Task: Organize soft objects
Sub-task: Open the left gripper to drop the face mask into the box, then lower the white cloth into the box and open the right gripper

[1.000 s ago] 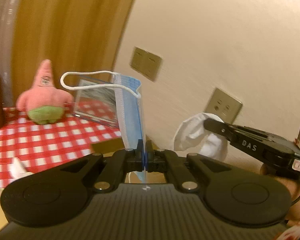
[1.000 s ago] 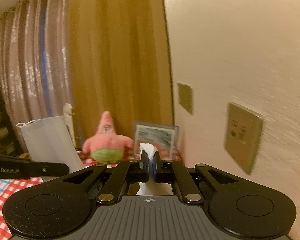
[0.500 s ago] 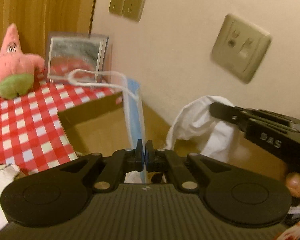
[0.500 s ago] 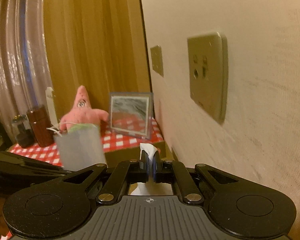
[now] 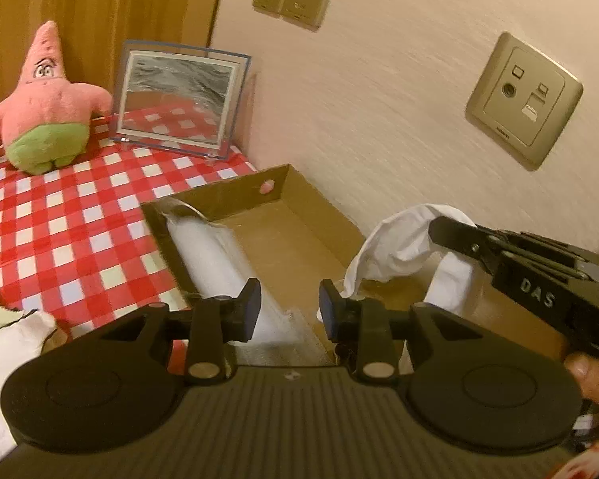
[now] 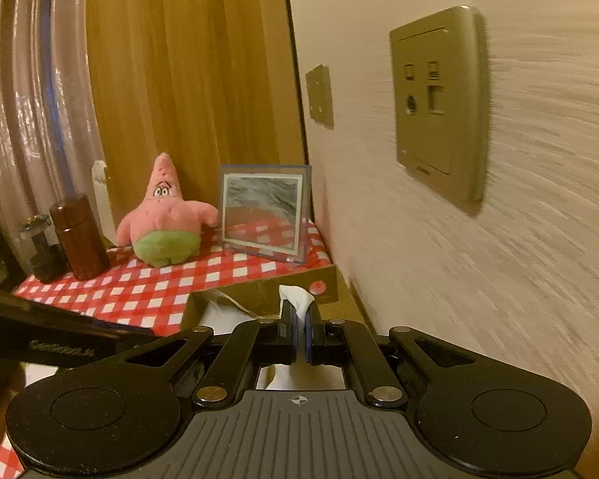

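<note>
L gripper (image 5: 289, 309) hangs over the near end of the box (image 5: 319, 215), tongs spread wide, nothing between them. A pale mask (image 5: 215, 255) lies inside the box along its left wall, ear loop up at the far corner. That drop looks done. R gripper (image 6: 298, 319) sits just right of the box's near end, tongs pressed together on a white cloth (image 5: 403, 247), which dangles above the box floor w/o touching as far as I can tell. Step in hand, I'd say: cloth goes in next, so R needs to lower over the bare floor beside the mask, then part its tongs. L should back off left of the box, where more white fabric (image 5: 8, 343) waits on the checked tablecloth (image 5: 60, 207). Beyond the box: a framed picture (image 5: 179, 99), then a pink plush (image 5: 44, 107). Writing: "DAS" on the R gripper's side; lettering on L's side is too blurred to read.
</note>
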Demonstrator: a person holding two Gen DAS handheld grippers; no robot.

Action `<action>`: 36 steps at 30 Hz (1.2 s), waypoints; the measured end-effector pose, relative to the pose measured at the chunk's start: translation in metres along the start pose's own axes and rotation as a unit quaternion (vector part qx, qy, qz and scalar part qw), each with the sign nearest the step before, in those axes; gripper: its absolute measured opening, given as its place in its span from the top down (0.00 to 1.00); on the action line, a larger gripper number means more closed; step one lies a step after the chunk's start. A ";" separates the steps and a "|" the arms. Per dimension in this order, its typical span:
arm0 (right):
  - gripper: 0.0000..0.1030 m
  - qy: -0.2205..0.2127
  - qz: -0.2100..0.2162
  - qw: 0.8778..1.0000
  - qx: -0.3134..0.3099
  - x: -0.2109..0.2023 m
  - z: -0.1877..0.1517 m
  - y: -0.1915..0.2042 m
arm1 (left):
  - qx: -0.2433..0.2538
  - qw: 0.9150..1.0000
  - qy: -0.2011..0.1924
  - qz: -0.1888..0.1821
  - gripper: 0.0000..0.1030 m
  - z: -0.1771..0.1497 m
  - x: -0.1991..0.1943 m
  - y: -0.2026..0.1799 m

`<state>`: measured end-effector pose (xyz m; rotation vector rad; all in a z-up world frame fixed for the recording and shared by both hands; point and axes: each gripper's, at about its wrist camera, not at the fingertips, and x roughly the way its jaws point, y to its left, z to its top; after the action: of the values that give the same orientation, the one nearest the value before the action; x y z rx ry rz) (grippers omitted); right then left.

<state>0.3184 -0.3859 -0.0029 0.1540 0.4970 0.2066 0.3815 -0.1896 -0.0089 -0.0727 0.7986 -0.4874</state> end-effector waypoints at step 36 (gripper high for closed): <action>0.38 0.010 0.021 1.000 -0.011 -0.054 0.008 0.064 | -0.076 0.994 -0.069 0.033 0.58 -0.067 -0.144 0.036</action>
<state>0.2655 -0.3376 0.0413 0.1405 0.5110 0.2547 0.2630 -0.0852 0.0315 -0.2185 0.6992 -0.3554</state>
